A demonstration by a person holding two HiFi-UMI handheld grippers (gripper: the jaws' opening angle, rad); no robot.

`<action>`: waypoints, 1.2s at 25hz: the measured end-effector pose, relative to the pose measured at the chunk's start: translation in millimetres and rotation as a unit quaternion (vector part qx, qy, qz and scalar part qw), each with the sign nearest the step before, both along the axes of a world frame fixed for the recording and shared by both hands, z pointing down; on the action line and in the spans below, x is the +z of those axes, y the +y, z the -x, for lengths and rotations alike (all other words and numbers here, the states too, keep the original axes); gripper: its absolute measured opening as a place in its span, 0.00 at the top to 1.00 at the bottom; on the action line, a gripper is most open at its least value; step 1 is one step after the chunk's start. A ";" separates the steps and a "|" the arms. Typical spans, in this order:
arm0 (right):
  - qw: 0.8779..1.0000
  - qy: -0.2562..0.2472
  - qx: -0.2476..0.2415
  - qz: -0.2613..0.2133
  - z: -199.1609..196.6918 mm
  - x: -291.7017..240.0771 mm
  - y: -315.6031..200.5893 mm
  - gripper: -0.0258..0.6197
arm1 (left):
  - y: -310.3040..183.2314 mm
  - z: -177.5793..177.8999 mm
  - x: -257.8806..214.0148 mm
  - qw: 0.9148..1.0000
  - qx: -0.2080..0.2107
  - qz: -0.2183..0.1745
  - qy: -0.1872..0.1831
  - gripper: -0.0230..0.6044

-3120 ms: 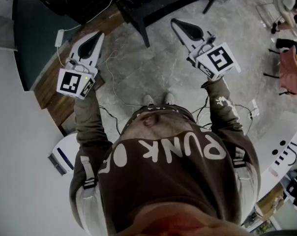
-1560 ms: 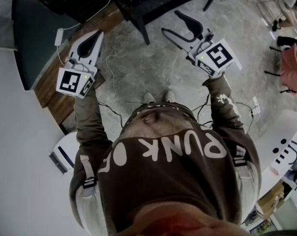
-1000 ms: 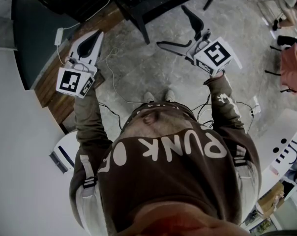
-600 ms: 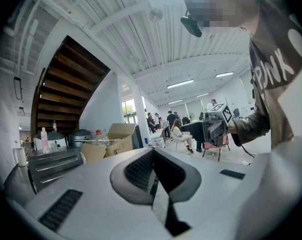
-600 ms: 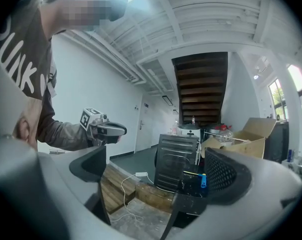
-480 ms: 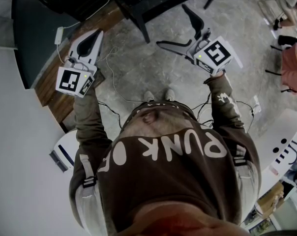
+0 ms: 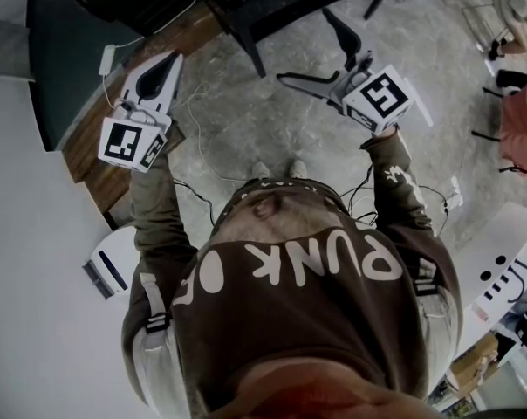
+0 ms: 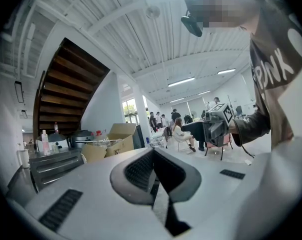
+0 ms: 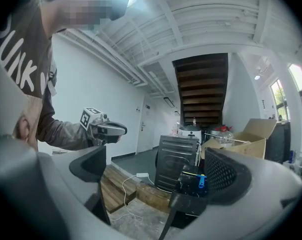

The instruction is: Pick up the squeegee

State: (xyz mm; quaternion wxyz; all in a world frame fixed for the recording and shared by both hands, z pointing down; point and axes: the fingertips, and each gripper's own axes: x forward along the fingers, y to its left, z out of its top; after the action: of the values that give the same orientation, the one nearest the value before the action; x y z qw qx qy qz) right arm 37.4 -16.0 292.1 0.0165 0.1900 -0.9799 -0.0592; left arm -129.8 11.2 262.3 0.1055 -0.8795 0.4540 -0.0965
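Above the floor [image 7: 272, 125], the right gripper [image 7: 305, 46] is standing newly opened, ready for grasping; the left gripper [image 7: 169, 61] is staying closed, empty.

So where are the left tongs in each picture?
Head view: the left tongs are at the upper left, shut.
Left gripper view: the left tongs fill the bottom of the picture, shut and empty.
Right gripper view: the left tongs look small, left of the middle, held out from a sleeve.
Shared landmark: the brown sweatshirt with white letters.
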 end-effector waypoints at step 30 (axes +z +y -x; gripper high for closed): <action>0.999 0.007 0.021 0.026 4.6 37.2 -133.0 0.04 | -129.1 11.5 42.9 1.000 -0.001 0.028 0.013 0.96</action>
State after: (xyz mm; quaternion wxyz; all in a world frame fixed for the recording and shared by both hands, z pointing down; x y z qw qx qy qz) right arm 32.8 -148.9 329.4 0.0292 0.2099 -0.9767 -0.0343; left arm -141.3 -117.8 305.2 0.0752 -0.8830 0.4528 -0.0981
